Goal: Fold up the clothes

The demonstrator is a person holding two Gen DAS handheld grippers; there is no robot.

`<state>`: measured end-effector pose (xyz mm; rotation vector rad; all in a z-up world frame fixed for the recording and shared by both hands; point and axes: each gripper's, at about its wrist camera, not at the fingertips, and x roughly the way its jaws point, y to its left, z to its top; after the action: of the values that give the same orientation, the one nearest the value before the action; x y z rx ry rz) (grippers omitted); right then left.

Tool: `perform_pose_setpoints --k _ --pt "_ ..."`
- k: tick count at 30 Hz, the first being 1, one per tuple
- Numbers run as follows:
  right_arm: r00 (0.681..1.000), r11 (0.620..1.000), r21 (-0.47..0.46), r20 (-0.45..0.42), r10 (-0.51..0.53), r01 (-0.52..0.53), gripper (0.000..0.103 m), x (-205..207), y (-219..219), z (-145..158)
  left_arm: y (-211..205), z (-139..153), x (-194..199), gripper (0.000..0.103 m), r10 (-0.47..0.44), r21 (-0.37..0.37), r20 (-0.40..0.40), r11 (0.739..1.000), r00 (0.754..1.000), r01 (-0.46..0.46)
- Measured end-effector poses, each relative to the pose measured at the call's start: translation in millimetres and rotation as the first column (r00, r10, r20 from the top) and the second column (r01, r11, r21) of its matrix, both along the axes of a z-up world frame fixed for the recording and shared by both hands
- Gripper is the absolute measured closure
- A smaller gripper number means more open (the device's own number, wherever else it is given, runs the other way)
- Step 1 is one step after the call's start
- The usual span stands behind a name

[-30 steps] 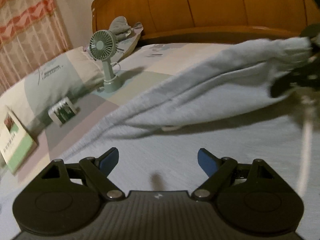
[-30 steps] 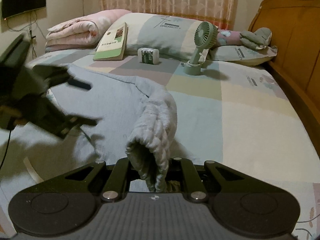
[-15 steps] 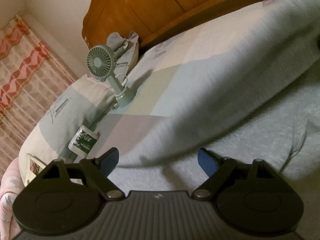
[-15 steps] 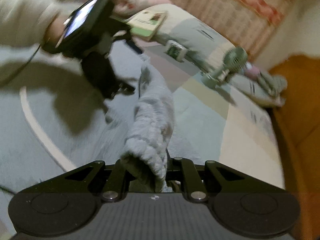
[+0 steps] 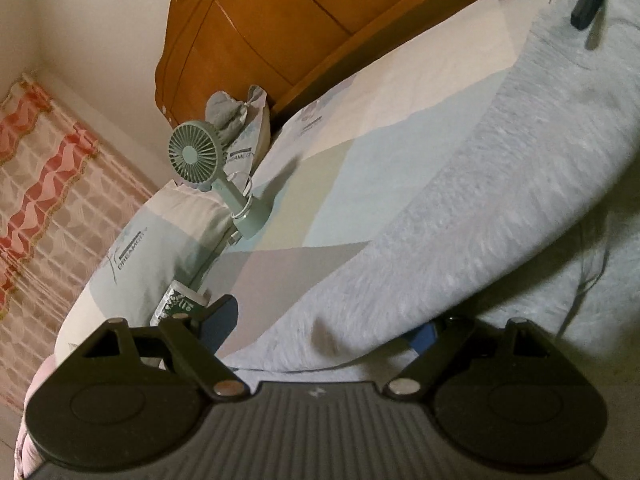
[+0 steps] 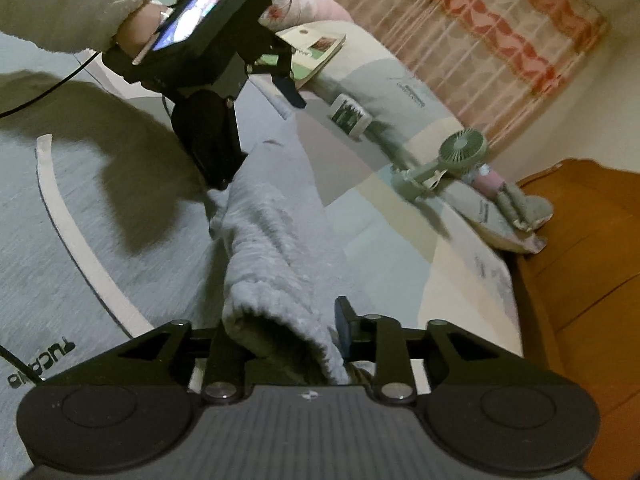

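Lying spread over a patchwork bedsheet, a grey sweatshirt is filling the near half of both views, with one sleeve running up from the body as a thick ridge. The cuff end of that sleeve is sitting between the fingers of the right gripper; those fingers are standing a little apart, with a gap showing beside the right pad, so they are loosely around the cuff rather than pinching it hard. The left gripper is holding its blue-tipped fingers wide apart, gripping nothing, and a fold of the sleeve is passing between and over them, hiding part of the right tip. In the right wrist view the left gripper is hovering above the sweatshirt's shoulder area, carried by a hand in a pale fleecy sleeve. Beyond the garment, a small green fan is standing on the sheet, near a small white box and a book leaning by the pillow. A wooden headboard is rising behind.
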<state>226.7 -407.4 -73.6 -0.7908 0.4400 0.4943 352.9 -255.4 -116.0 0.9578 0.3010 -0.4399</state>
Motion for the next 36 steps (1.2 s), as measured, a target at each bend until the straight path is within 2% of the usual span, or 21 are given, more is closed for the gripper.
perform_pose_setpoints --k 7,8,9,14,18,22,24,25,26,28,29,36 --pt "0.998 0.997 -0.07 0.051 0.037 -0.033 0.067 -17.7 12.9 -7.0 -0.5 1.0 0.5 0.018 0.008 -0.015 -0.012 1.0 1.0 -0.009" --pt "0.998 0.996 -0.082 0.057 0.035 -0.03 0.077 -18.8 14.4 -7.9 -0.8 0.9 0.2 0.018 0.005 -0.013 -0.009 1.0 1.0 -0.005" --pt "0.997 0.995 -0.094 0.063 0.034 -0.028 0.083 -19.9 15.9 -8.8 -1.0 0.7 -0.2 0.018 0.001 -0.01 -0.005 1.0 1.0 -0.001" --pt "0.997 0.999 -0.048 0.079 0.004 0.0 0.085 -19.7 5.5 8.1 -1.7 0.5 -2.7 0.018 -0.058 0.045 0.043 0.997 0.997 0.056" --pt "0.996 0.999 -0.017 0.083 -0.028 0.03 0.085 -14.9 -6.7 16.9 -4.2 -1.2 1.5 0.024 -0.103 0.108 0.084 0.99 0.991 0.094" --pt "0.997 0.999 -0.009 0.07 -0.04 0.041 0.085 -11.6 -11.8 16.0 -4.4 -14.2 6.8 0.037 -0.145 0.213 0.115 0.97 0.983 0.118" --pt "0.997 0.999 -0.004 0.064 -0.046 0.046 0.085 -10.0 -14.4 15.6 -2.0 -18.9 7.2 0.055 -0.149 0.228 0.087 0.965 0.985 0.126" --pt "0.997 0.999 -0.002 0.061 -0.049 0.049 0.085 -9.1 -15.7 15.4 -0.6 -20.7 7.3 0.06 -0.15 0.229 0.066 0.965 0.986 0.131" --pt "0.997 0.999 0.0 0.057 -0.052 0.052 0.085 -8.3 -16.9 15.2 0.5 -22.1 6.9 0.072 -0.149 0.228 0.047 0.964 0.988 0.134" --pt "0.997 0.998 0.005 0.051 -0.057 0.057 0.085 -6.7 -19.5 14.8 1.4 -23.3 4.5 0.088 -0.146 0.227 0.02 0.964 0.989 0.138" --pt "0.997 0.998 0.007 0.048 -0.06 0.06 0.085 -5.9 -20.8 14.5 1.0 -22.7 2.3 0.092 -0.151 0.234 0.023 0.962 0.988 0.142" --pt "0.995 0.997 0.012 0.054 -0.079 0.078 0.085 -3.7 -27.4 18.8 1.7 -2.7 -18.2 0.096 -0.172 0.248 0.049 0.956 0.984 0.155"
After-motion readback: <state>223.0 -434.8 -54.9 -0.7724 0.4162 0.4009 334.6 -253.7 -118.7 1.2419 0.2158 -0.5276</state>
